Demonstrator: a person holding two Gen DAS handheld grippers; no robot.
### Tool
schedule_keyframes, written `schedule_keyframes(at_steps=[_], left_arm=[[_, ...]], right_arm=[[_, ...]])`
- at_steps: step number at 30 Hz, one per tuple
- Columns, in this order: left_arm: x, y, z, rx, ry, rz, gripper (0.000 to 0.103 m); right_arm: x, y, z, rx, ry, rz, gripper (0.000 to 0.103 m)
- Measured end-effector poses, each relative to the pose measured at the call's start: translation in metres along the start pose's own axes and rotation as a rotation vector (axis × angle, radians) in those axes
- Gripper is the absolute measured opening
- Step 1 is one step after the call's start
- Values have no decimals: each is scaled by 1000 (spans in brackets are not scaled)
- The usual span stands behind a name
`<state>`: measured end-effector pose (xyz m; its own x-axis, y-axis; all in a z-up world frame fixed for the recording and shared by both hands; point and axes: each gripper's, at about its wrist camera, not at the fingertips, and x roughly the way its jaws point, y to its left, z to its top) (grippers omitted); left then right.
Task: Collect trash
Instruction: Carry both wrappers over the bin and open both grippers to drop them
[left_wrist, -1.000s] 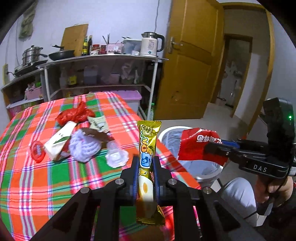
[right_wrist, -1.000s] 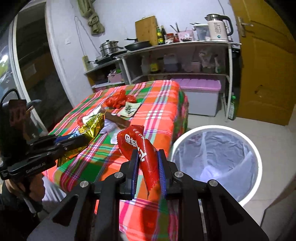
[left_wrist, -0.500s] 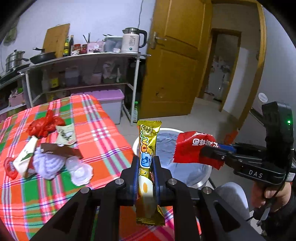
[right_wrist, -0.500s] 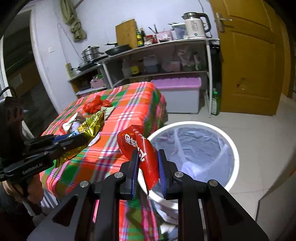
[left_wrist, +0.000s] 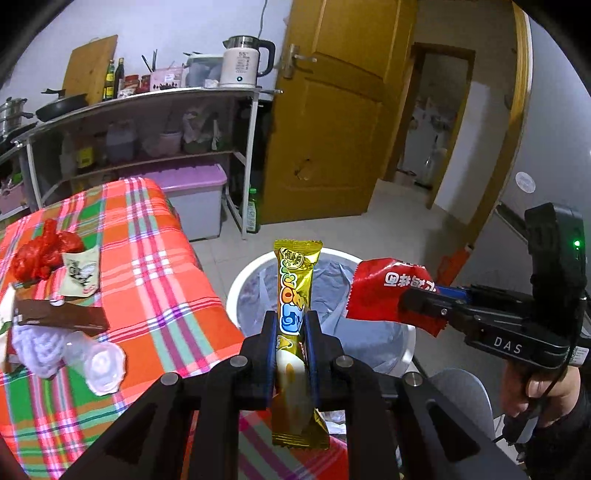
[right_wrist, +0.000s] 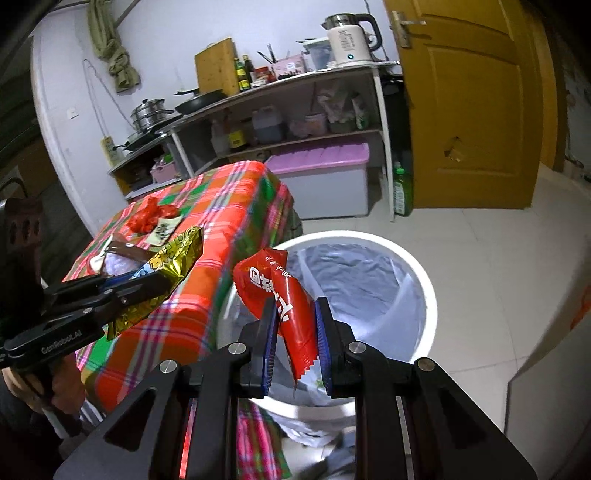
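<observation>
Left gripper (left_wrist: 290, 325): fingers clamped tight on a long gold foil snack wrapper (left_wrist: 295, 295), held upright, its top over the near rim of the white round trash bin lined with a grey plastic bag (left_wrist: 255, 273).

Right gripper (right_wrist: 294, 325): fingers closed down on a red plastic snack wrapper with white lettering (right_wrist: 280, 295), narrow gap between them filled by the wrapper. The wrapper hangs over the bin's rim on the table side.

Bin stands on the floor just beside the table's corner.

Progress, judged: two pieces picked up and carried to the bin; neither released yet. The bin's liner seems to hold little so far, though its bottom is partly hidden.

Left on the table with the orange-green-pink plaid cloth (left_wrist: 155, 258), grouped towards its far side from the bin: crumpled red plastic bag (left_wrist: 44, 254), cream printed sachet (left_wrist: 81, 277), flat brown wrapper (left_wrist: 62, 317), white knitted-looking wad (left_wrist: 37, 350), clear plastic cup lying on its side (left_wrist: 103, 365).

Estimate: early to middle stage; drop both, then several more trips.
</observation>
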<state>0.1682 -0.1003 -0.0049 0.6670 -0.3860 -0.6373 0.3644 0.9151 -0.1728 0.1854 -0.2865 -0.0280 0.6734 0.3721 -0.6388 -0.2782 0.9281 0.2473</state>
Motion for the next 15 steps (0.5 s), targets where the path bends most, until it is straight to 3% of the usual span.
schedule_keyframes(at_steps=[15], left_arm=[[49,-5,0,-10,103,-22,14]], right_arm=[[28,-28,-9,53,84,-33,21]])
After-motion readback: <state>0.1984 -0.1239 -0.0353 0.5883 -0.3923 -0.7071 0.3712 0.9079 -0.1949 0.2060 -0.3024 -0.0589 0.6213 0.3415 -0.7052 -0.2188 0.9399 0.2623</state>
